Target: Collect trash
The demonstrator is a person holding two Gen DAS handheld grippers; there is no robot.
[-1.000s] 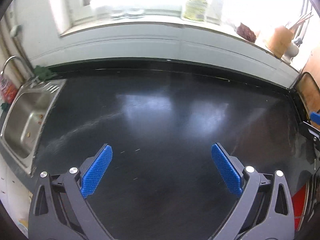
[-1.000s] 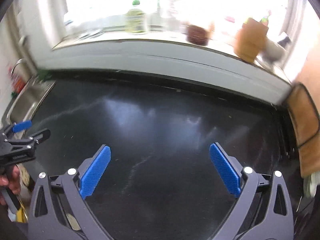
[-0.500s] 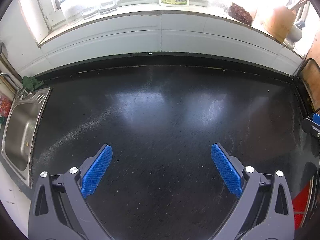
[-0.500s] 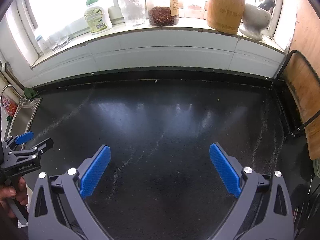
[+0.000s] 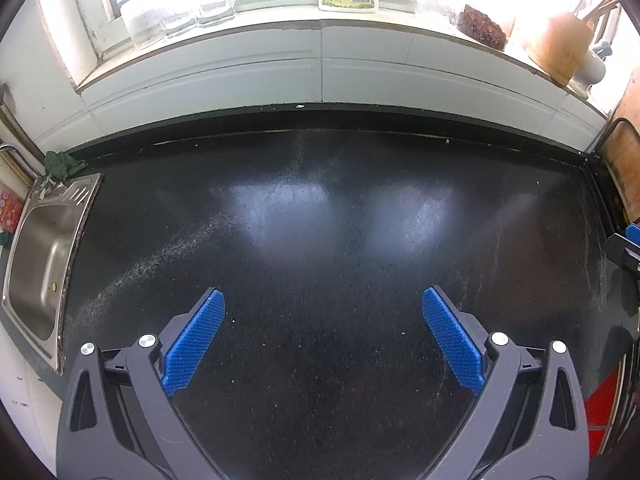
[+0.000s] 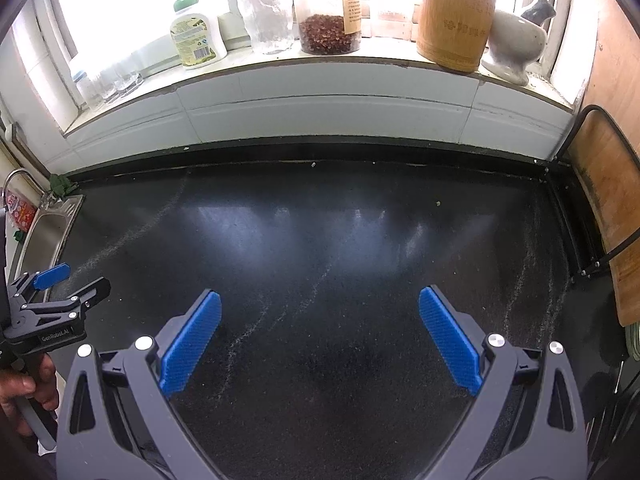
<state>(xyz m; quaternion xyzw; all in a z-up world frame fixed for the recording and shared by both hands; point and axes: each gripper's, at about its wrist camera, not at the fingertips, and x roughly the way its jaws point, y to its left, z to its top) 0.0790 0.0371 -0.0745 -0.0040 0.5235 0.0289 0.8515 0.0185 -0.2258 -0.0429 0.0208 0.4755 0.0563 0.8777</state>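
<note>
Both grippers hang over a black countertop (image 5: 320, 208) streaked with fine pale dust. My left gripper (image 5: 323, 336) is open and empty; it also shows at the left edge of the right wrist view (image 6: 68, 284). My right gripper (image 6: 320, 336) is open and empty; its tip shows at the right edge of the left wrist view (image 5: 626, 246). Only tiny crumbs lie on the counter, such as a speck (image 6: 438, 203) near the back and another (image 6: 313, 165) by the back wall. No larger trash is in view.
A steel sink (image 5: 40, 256) is set in at the left with a green cloth (image 5: 62, 162) behind it. The windowsill holds a soap bottle (image 6: 196, 36), a glass (image 6: 266, 12), a spice jar (image 6: 330, 20), a wooden utensil holder (image 6: 454, 20) and a stone mortar (image 6: 516, 40). A wooden board (image 6: 608, 208) leans in a black rack at right.
Both views have steadied and tilted up slightly from the blurred earlier frames, bringing the windowsill items into sharper view. Both grippers stay open and empty.
</note>
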